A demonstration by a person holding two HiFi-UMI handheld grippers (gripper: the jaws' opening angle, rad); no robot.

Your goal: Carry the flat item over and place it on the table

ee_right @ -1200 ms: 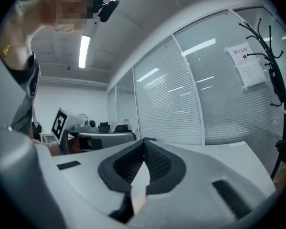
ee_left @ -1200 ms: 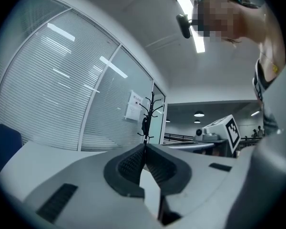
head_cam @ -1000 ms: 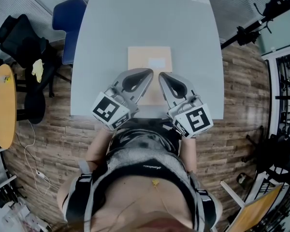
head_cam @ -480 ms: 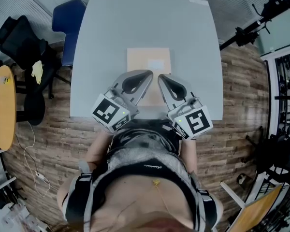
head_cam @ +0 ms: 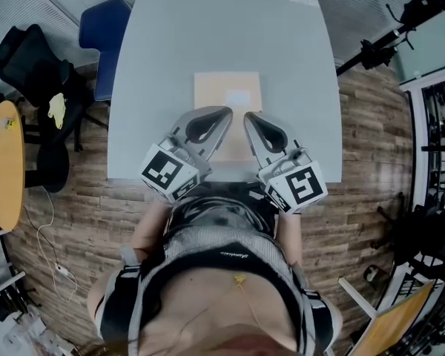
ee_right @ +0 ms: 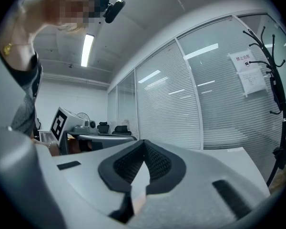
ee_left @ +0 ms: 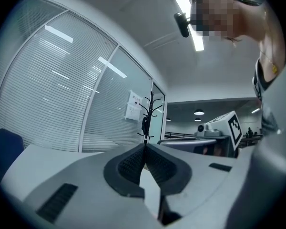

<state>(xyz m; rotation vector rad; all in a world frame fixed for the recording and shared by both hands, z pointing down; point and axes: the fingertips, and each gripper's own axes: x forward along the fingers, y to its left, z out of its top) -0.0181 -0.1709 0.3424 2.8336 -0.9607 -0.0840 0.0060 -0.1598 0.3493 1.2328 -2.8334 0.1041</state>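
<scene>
Lying near the table's [head_cam: 208,35] near edge, the envelope [head_cam: 227,99] shows only in the head view, beneath left gripper [head_cam: 225,113] and right gripper [head_cam: 248,117] tips; gripper views show both jaws pressed together, empty.

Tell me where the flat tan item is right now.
In the head view, the flat tan item lies on the grey table toward its near edge, partly hidden by the left tool and right tool.

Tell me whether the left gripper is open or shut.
Shut. The left gripper shows its dark pads meeting at the tips, with nothing between them.
</scene>
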